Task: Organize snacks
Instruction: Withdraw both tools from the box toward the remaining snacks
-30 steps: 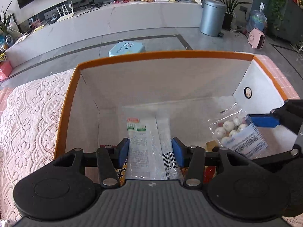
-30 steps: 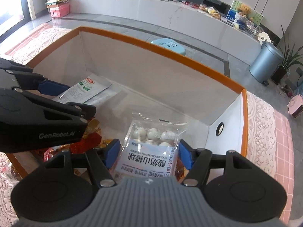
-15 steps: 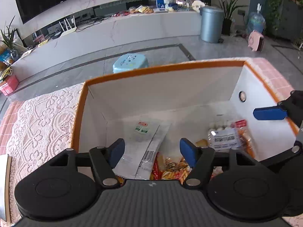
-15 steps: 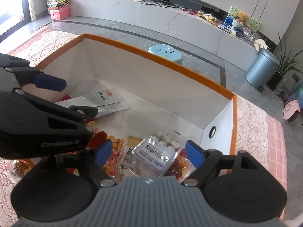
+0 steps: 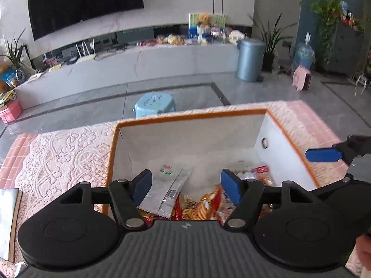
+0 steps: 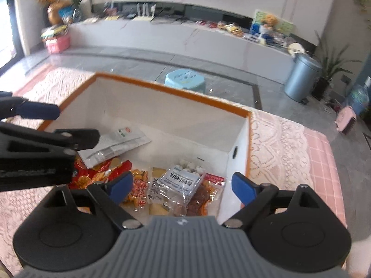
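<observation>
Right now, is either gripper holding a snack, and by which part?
Nothing held. Left gripper open; right gripper jaws opening, empty. Both packets lie in the box.

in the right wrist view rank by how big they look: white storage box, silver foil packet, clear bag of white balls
1. white orange-rimmed storage box
2. silver foil packet
3. clear bag of white balls, though nearly alike; nearness makes this unsure.

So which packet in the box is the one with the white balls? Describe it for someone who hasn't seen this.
Find the white box with the orange rim on the lace cloth. Near its right wall lies a clear packet of white balls, on top of the other snacks. Unlike the red and orange wrappers beside it, it has a white label with black print.
</observation>
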{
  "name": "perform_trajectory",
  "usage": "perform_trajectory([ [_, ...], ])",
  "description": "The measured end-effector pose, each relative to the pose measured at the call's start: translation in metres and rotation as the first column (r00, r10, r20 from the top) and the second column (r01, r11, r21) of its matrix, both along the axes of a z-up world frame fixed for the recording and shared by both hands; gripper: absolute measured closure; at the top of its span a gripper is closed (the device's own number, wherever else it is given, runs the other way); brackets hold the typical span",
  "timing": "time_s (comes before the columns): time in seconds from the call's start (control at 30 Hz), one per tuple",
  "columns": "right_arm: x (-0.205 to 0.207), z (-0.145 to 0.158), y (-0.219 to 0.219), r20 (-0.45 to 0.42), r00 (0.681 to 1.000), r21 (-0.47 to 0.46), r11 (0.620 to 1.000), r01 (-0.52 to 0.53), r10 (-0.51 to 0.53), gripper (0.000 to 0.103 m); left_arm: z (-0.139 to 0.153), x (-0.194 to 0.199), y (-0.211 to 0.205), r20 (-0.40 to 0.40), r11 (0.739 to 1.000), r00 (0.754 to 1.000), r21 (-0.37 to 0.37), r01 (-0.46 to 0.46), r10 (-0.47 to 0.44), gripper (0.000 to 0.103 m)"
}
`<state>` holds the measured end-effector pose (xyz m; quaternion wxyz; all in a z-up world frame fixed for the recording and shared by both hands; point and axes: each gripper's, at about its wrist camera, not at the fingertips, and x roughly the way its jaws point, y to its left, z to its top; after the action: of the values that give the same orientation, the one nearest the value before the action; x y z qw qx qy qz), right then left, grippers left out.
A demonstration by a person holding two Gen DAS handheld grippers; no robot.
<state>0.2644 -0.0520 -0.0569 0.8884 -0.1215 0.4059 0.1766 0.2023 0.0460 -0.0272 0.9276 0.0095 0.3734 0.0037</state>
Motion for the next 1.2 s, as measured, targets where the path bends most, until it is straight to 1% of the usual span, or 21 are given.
perform_trajectory([
  [0.13,-0.024,0.015,-0.013,0.002,0.999,0.087,0.996,0.032,-0.033,0.014,0.016,-0.027,-0.006,0.064,1.0,0.998,-0.004,0.02,-0.019,0.023],
  [0.23,-0.048,0.025,-0.024,0.035,0.998,0.142,0.989,0.051,-0.057,0.014,0.024,-0.046,-0.011,0.103,1.0,0.994,0.002,0.027,-0.027,0.026],
  [0.33,-0.073,0.027,-0.037,0.051,0.995,0.195,0.978,0.074,-0.085,0.014,0.027,-0.068,-0.015,0.145,0.999,0.989,-0.003,0.039,-0.038,0.026],
  [0.43,-0.095,0.022,-0.047,0.06,0.992,0.227,0.969,0.096,-0.113,0.014,0.027,-0.084,-0.02,0.173,0.999,0.984,-0.012,0.044,-0.041,0.026],
  [0.5,-0.11,0.017,-0.053,0.06,0.99,0.258,0.96,0.105,-0.125,0.014,0.026,-0.092,-0.02,0.178,0.999,0.983,-0.029,0.042,-0.036,0.026],
  [0.57,-0.125,0.011,-0.059,0.054,0.989,0.29,0.95,0.113,-0.134,0.014,0.02,-0.099,-0.018,0.168,0.997,0.985,-0.055,0.049,-0.039,0.026],
  [0.63,-0.136,0.006,-0.062,0.053,0.987,0.305,0.944,0.126,-0.149,0.014,0.013,-0.106,-0.019,0.157,0.997,0.987,-0.063,0.045,-0.035,0.026],
  [0.7,-0.148,0.001,-0.064,0.066,0.984,0.314,0.939,0.139,-0.167,0.014,0.005,-0.112,-0.016,0.152,0.997,0.988,-0.07,0.033,-0.022,0.026],
  [0.83,-0.173,-0.013,-0.062,0.113,0.972,0.299,0.94,0.164,-0.205,0.014,-0.016,-0.129,-0.005,0.135,0.993,0.991,-0.115,0.014,0.001,0.026],
  [0.97,-0.192,-0.032,-0.062,0.155,0.963,0.257,0.95,0.175,-0.219,0.013,-0.041,-0.147,0.003,0.121,0.996,0.992,-0.087,-0.007,0.018,0.026],
  [1.03,-0.197,-0.04,-0.062,0.176,0.959,0.24,0.955,0.176,-0.221,0.013,-0.049,-0.156,0.009,0.114,0.995,0.993,-0.093,-0.018,0.029,0.026],
  [1.13,-0.2,-0.052,-0.063,0.156,0.961,0.237,0.953,0.186,-0.226,0.012,-0.062,-0.162,0.015,0.089,0.995,0.995,-0.094,-0.043,0.051,0.026],
  [1.2,-0.2,-0.06,-0.06,0.141,0.965,0.218,0.958,0.189,-0.222,0.012,-0.067,-0.162,0.019,0.068,0.995,0.996,-0.088,-0.052,0.058,0.026],
])
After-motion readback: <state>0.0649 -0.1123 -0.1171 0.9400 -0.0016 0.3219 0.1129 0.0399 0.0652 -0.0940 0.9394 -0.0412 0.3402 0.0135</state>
